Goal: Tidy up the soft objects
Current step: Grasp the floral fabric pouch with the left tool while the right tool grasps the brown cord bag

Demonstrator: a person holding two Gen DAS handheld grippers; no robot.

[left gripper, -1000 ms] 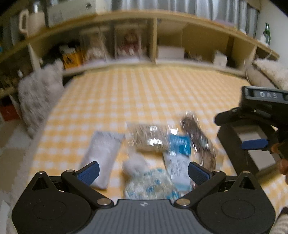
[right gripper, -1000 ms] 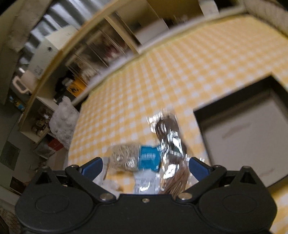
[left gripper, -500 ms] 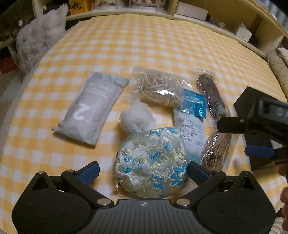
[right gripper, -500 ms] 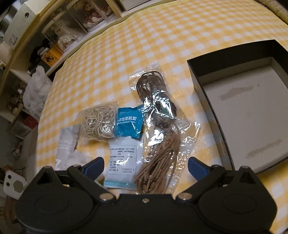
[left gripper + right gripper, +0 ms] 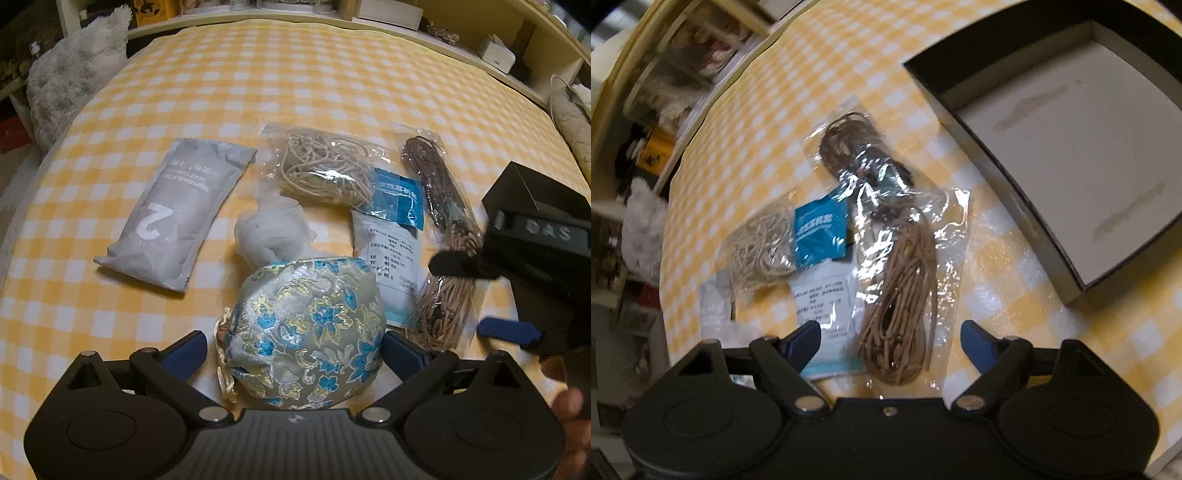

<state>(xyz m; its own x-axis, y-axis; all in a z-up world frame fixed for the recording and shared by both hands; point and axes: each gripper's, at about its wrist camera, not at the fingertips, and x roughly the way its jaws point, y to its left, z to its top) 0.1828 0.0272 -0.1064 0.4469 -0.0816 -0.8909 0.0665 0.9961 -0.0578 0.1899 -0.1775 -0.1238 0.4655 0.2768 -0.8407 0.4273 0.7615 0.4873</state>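
My own gripper body hides the brocade pouch's (image 5: 306, 332) lower edge — the black box (image 5: 982, 110) is cut off at upper right.

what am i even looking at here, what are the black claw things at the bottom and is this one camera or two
These are two cameras, one mounted on each of two hand-held grippers that a person carries; there is no robot arm. Each camera looks forward along its own two blue-tipped fingers, so the black claws at the bottom of each picture are the tool itself.

The left view shows the left gripper with a flowered brocade pouch between its fingers. Its jaws are closing, but the pads do not yet seem to press on the pouch. The right gripper shows at the edge of that view.

The right view shows the right gripper closing around a clear bag of tan cord, not yet gripping it.

Everything lies on a yellow checked cloth: a grey packet, white wadding, more bagged cord, and an open black box.
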